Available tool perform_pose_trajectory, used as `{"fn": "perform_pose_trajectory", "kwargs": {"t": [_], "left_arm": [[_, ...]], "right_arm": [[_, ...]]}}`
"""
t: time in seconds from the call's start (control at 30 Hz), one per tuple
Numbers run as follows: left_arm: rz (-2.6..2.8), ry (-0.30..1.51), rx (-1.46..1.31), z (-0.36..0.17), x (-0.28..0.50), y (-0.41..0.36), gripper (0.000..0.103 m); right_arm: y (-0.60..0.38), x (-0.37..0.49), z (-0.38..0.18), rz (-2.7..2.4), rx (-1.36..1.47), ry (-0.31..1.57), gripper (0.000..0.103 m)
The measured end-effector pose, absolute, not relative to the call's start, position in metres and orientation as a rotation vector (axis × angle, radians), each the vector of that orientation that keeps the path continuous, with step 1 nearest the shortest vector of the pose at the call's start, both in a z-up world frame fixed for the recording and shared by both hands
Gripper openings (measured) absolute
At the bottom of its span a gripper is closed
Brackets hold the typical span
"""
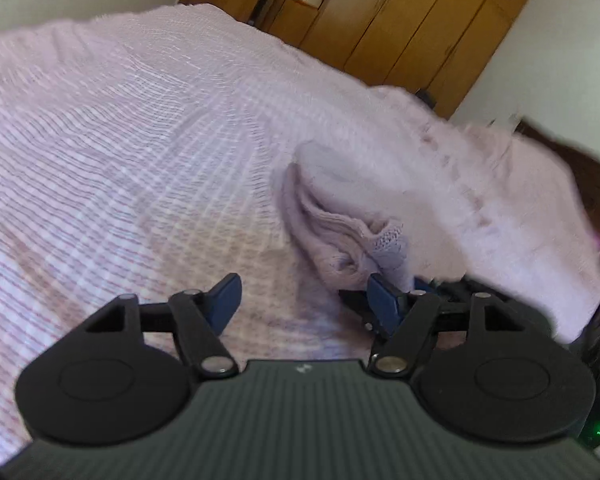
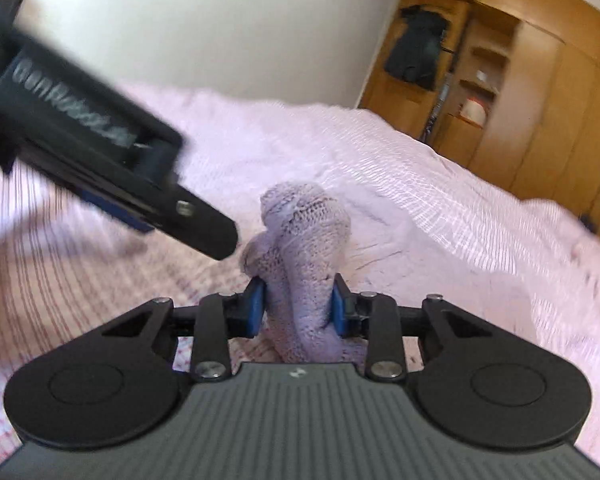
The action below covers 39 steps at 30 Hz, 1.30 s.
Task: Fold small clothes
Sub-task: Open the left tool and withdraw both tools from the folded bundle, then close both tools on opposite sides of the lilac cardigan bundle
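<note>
Clamped across a bunched lilac knit sock (image 2: 300,272), the right gripper (image 2: 299,304) has both blue pads (image 2: 256,306) pressed into the cloth, one on each side. No earlier look is at hand, so only the grip itself can be told. The sock's long axis runs straight out along the fingers: its tail drops back under the gripper body, and its rounded, rolled end stands up beyond the pads, pointing toward the far edge of the bed (image 2: 440,200).

Beside it, the left gripper (image 1: 304,304) stands with its jaws well apart and nothing between them; only striped pink bedspread shows in the gap. From the left wrist view the sock (image 1: 340,236) lies just ahead and off toward that gripper's right finger (image 1: 382,304), near it but not within the opening. In the right wrist view the left gripper's finger reaches in from the upper left, its tip just beside the sock's rolled end.

Judging from this, the left gripper is the free one and the nearer to the loose end; it would need to shift sideways toward the sock to take it.

Farther off, a wooden wardrobe (image 2: 540,100) stands past the bed's far corner.
</note>
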State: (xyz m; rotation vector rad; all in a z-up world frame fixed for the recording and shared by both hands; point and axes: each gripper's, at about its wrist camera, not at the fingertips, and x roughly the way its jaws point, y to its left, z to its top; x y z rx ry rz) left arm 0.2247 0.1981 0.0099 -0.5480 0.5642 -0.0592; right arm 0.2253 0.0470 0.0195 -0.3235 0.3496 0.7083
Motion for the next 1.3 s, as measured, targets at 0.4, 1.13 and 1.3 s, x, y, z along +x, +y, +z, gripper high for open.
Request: {"fn": "perform_pose_trajectory", "kwargs": {"t": [0.4,1.13,1.3], "left_arm": [[-0.209,0.643,-0.807,-0.030,0.286,0.181,0.101],[-0.216,0.576,-0.679,-0.043,0.289,0.158,0.102],[-0.226,0.575,-0.717,-0.046,0.287,0.162,0.102]], "right_arm": [[0.040,0.230,0.019,0.733,-0.309,0.359,0.031],[-0.181,0.269,0.010,0.514,0.652,0.624,0.102],[-0.190,0.298,-0.017,0.602,0.858,0.794,0.103]]}}
